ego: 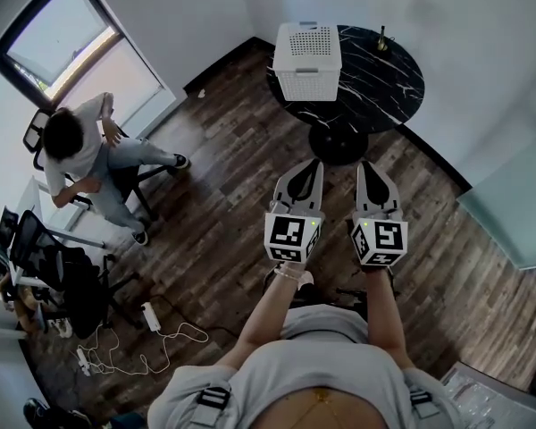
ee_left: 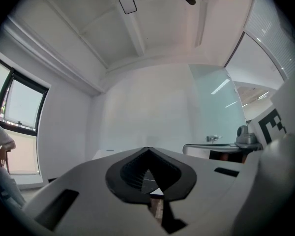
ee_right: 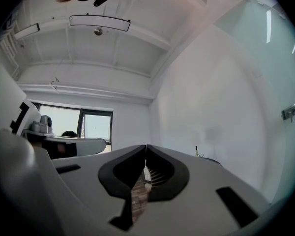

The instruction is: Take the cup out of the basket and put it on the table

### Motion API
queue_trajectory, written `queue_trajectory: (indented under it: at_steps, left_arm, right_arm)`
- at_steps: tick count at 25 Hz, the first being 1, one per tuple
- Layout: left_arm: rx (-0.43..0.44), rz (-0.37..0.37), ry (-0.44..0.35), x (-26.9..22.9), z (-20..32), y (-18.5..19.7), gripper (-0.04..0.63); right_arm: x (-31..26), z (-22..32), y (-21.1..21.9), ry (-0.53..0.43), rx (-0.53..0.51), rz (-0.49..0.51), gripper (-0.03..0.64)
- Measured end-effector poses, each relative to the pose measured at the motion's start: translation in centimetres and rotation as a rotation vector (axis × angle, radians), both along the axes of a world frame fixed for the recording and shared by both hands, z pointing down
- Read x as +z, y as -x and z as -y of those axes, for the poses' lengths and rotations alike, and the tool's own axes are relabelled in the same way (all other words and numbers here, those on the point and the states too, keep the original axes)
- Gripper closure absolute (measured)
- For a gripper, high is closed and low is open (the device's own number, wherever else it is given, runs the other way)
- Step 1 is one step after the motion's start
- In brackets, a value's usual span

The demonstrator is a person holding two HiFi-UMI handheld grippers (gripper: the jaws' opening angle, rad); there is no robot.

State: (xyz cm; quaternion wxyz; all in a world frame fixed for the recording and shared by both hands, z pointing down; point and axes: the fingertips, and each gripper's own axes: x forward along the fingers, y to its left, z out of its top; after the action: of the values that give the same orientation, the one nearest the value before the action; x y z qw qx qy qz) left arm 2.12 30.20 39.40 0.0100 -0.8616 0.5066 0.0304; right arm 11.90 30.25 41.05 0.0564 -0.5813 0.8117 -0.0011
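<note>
A white perforated basket (ego: 307,59) stands on the left part of a round black marble table (ego: 389,83) at the far side of the room. Its inside is hidden, so no cup shows. Both grippers hang side by side over the wooden floor, well short of the table. My left gripper (ego: 311,163) has its jaws together with nothing between them, and so does my right gripper (ego: 366,164). In the left gripper view the left gripper (ee_left: 147,149) points slightly upward at a white wall. In the right gripper view the right gripper (ee_right: 146,146) does too, with the table edge (ee_right: 212,160) just right of it.
A person (ego: 85,155) sits on a chair by the window at the left. An office chair (ego: 49,262) and cables with a power strip (ego: 150,318) lie on the floor at lower left. A small dark bottle-like thing (ego: 381,39) stands at the table's back. A glass panel (ego: 514,199) is at the right.
</note>
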Motion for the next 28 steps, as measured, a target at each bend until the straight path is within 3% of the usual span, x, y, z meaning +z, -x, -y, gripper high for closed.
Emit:
queue_trajectory:
  at_steps: [9, 18, 28]
  left_arm:
    - [0.057, 0.028, -0.007, 0.4, 2.8, 2.6, 0.589]
    - [0.059, 0.024, -0.003, 0.3, 4.0, 5.6, 0.589]
    - [0.068, 0.011, 0.002, 0.2, 5.1, 6.1, 0.589]
  right_arm:
    - [1.0, 2.7, 3.6, 0.014, 0.036, 0.018, 0.609]
    - [0.9, 3.8, 6.5, 0.016, 0.033, 0.008, 0.609]
    - [0.5, 5.0, 7.4, 0.013, 0.025, -0.019, 0.608]
